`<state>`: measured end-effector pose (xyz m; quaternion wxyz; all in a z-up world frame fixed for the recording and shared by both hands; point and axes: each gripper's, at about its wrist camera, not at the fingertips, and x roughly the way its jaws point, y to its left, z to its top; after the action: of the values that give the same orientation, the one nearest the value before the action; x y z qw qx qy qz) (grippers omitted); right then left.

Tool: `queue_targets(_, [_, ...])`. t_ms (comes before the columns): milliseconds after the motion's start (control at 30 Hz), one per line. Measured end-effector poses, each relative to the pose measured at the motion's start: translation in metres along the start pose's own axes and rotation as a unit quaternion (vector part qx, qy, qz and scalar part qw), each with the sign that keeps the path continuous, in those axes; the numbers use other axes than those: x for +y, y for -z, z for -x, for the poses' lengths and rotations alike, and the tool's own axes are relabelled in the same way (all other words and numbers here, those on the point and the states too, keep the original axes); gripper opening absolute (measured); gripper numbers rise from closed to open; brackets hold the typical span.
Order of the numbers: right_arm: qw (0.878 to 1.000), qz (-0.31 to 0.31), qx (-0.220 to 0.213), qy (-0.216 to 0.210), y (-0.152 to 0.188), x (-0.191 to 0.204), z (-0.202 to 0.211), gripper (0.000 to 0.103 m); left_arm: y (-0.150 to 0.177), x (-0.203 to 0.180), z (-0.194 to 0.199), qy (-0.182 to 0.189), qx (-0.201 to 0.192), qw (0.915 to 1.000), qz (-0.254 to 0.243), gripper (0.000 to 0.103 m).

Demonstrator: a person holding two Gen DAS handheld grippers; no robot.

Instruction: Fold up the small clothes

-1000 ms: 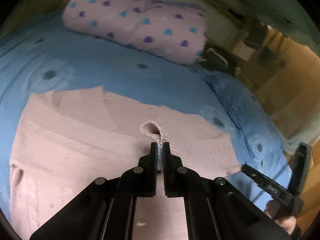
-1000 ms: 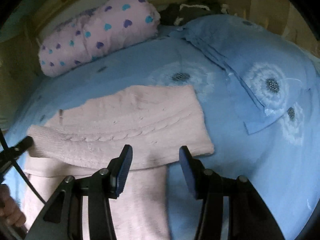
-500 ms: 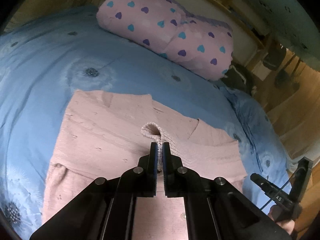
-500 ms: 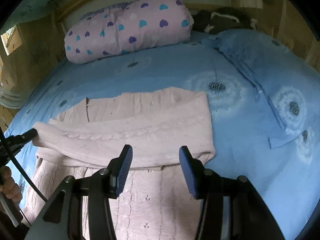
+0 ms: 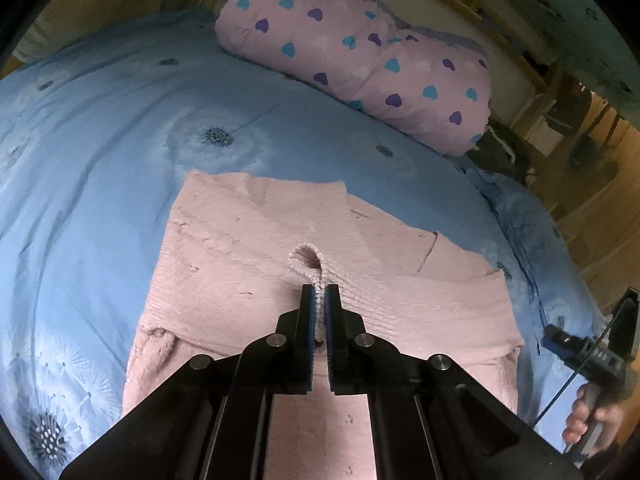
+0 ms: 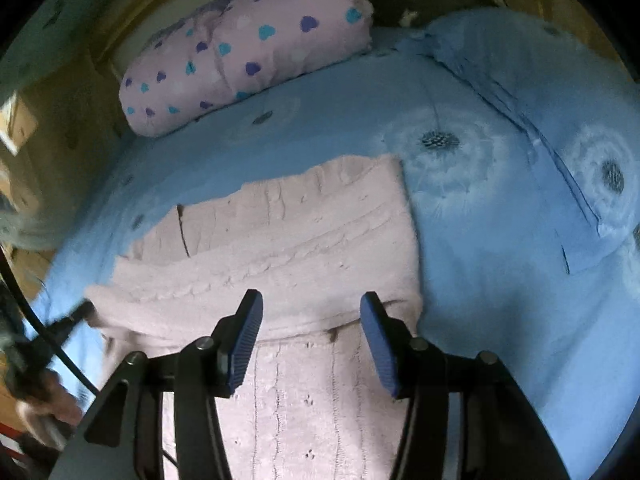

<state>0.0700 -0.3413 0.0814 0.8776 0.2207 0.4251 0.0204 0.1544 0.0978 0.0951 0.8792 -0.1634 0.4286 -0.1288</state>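
The pink knit sweater (image 5: 248,272) lies partly folded on the blue bed (image 5: 100,140). The left hand-held gripper (image 5: 320,296) is clamped on a pinched loop of its knit edge. The right hand-held gripper (image 6: 310,320) hovers above the fold with its jaws opening, nothing between them. The sweater's lower part is cut off behind the grippers; the left gripper is probably the blurred dark shape at the right view's left edge.

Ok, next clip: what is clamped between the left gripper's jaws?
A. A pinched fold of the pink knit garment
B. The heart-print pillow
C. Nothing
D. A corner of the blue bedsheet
A: in the left wrist view the left gripper has its jaws shut on a looped fold of the pink knit garment, which lies on the blue bedsheet.
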Motion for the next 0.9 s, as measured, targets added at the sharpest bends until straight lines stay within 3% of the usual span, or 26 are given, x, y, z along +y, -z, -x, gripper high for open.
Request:
queue_targets(67, [0.999, -0.029, -0.013, 0.009, -0.007, -0.019, 0.007, 0.063, -0.002, 0.004, -0.002, -0.006, 0.002, 1.0000, 0.004, 0.000])
queue_targets(233, [0.994, -0.112, -0.009, 0.009, -0.010, -0.056, 0.005, 0.065, -0.008, 0.016, -0.009, -0.054, -0.002, 0.9985, 0.001, 0.000])
queue_targets(433, [0.997, -0.072, 0.031, 0.010, -0.003, -0.035, -0.015, 0.064, -0.009, 0.037, -0.025, -0.104, 0.022, 0.9936, 0.038, 0.003])
queue_targets(500, [0.998, -0.043, 0.032, 0.012, 0.001, -0.021, -0.014, 0.064, -0.007, 0.042, -0.022, -0.086, 0.023, 0.9944, 0.056, 0.004])
queue_targets(600, [0.999, -0.001, 0.029, 0.022, 0.012, 0.000, -0.004, 0.064, 0.006, 0.046, -0.007, -0.019, 0.002, 0.9982, 0.056, 0.004])
queue_targets(700, [0.998, 0.045, 0.018, 0.035, 0.034, 0.014, 0.015, 0.064, 0.033, 0.051, 0.009, -0.039, -0.016, 0.9982, 0.044, 0.004])
queue_targets(800, [0.997, 0.049, -0.012, 0.056, 0.079, 0.012, 0.033, 0.066, 0.061, 0.065, 0.011, -0.013, 0.029, 0.9940, 0.105, 0.014])
queue_targets(867, [0.996, 0.047, -0.010, 0.074, 0.106, 0.010, 0.031, 0.066, 0.082, 0.075, 0.015, 0.020, 0.071, 0.9868, 0.144, 0.016])
queue_targets(900, [0.994, 0.052, -0.002, 0.091, 0.116, 0.012, 0.028, 0.066, 0.090, 0.075, 0.022, 0.020, 0.076, 0.9874, 0.138, 0.016])
